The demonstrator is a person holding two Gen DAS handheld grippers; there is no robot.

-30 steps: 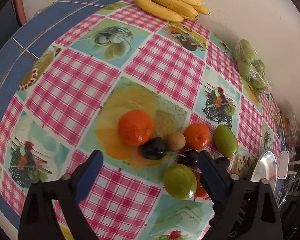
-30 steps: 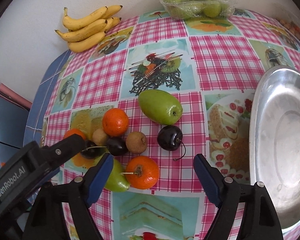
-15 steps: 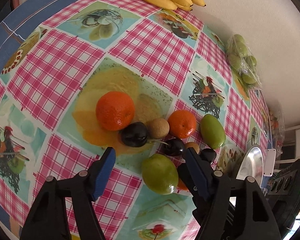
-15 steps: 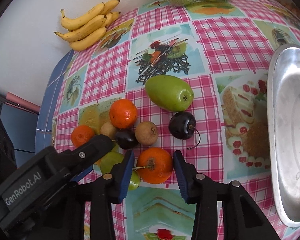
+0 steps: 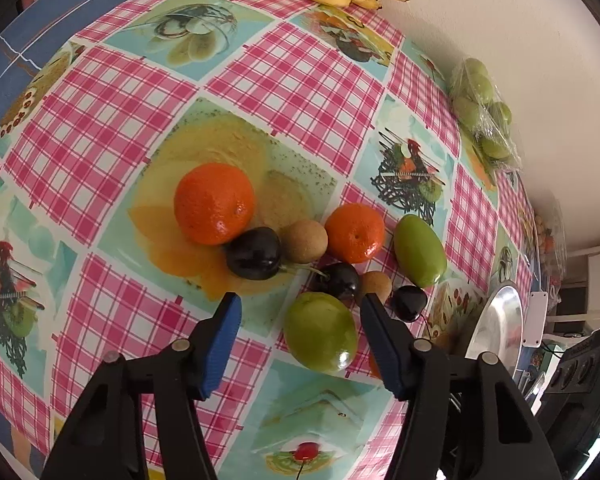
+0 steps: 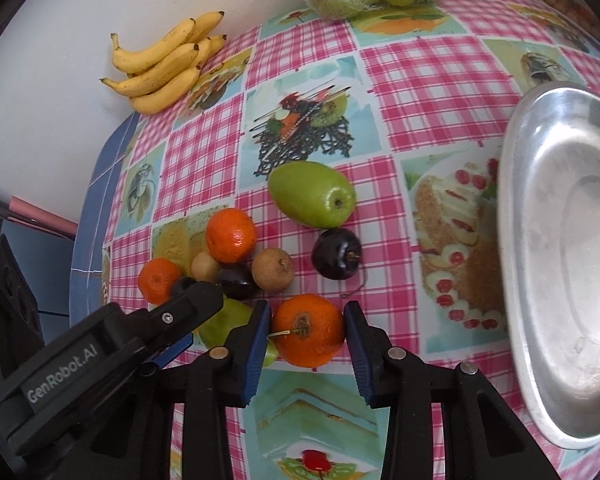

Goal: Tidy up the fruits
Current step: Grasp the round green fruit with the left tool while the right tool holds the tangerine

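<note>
Steel tray (image 6: pixel 516 240): far right, empty.
Green fruit (image 5: pixel 320 338): between your left gripper (image 5: pixel 300 344)'s closing jaws, against the right pad, left pad clear.
Tangerine (image 6: pixel 308 336): near centre, between your right gripper (image 6: pixel 306 344)'s closing pads, both touching; the tray lies to its right, nearer your right hand.

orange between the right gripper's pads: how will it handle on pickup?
The orange looks round and glossy, so it may roll or slip if pinched off-centre. The right gripper, jaws closing, flanks its widest part, which should help. Its rind probably tolerates firm pressure.
</note>
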